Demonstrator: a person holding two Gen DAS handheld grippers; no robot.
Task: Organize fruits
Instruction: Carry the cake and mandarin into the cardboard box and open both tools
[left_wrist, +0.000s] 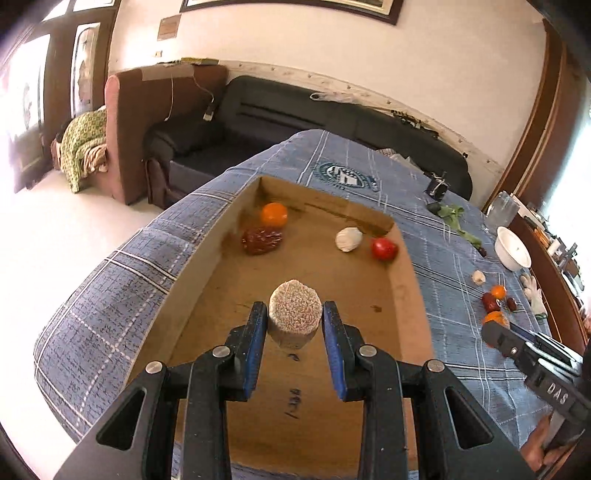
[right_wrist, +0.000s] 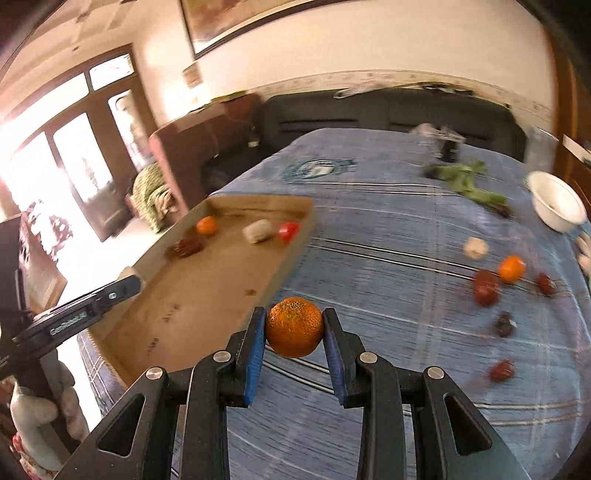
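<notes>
Roughly halfway, judging by the count. Already inside the cardboard tray: an orange and a dark red knobbly fruit near its far left corner, a white fruit and a red apple-like fruit near its far right corner.

In transit: a beige, grainy-topped cylindrical fruit, pinched between the jaws of the left gripper and held above the tray's middle floor. Likewise a pitted orange, clamped by the right gripper over the blue checked cloth, just right of the tray's near right wall.

Still loose on the cloth, well right of the tray: another orange, a pale fruit, several dark red ones, too blurred to identify. Also a white bowl and leafy greens beyond them.
</notes>
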